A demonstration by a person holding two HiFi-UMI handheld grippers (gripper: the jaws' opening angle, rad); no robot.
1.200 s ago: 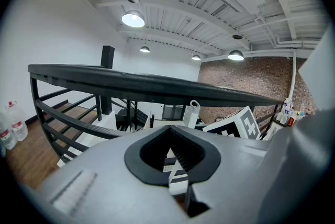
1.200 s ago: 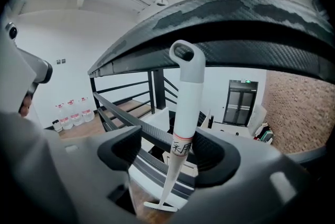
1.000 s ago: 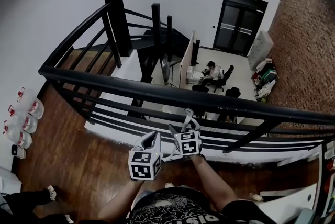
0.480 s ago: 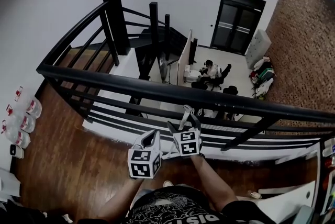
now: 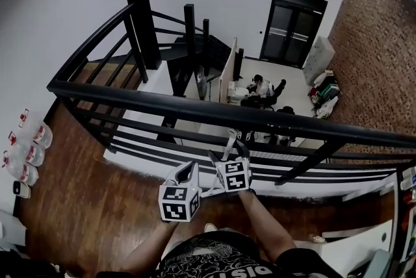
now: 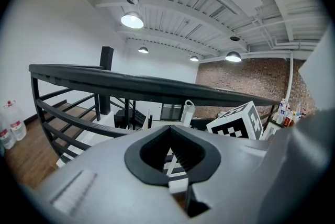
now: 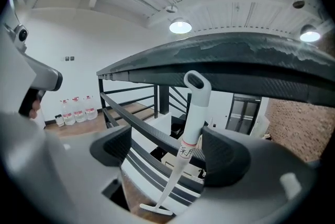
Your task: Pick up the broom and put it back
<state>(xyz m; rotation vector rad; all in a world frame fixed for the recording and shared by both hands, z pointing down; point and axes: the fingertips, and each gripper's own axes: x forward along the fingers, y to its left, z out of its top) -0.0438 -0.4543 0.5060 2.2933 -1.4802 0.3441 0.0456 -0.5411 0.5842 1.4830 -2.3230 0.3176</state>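
Slantwise, the broom (image 7: 191, 129) leans between the right gripper's (image 7: 168, 153) just-opened jaws.

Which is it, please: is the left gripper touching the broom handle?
Apart. In the head view the left gripper sits left of the broom handle with a clear gap.

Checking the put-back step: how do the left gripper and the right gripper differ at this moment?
The left gripper has its jaws together; the right gripper has its jaws wide apart and they have just been opening. Nothing sits between the left gripper's jaws, while the broom handle stands unclamped between the right gripper's jaws, leaning against the railing. Both face the railing, side by side.
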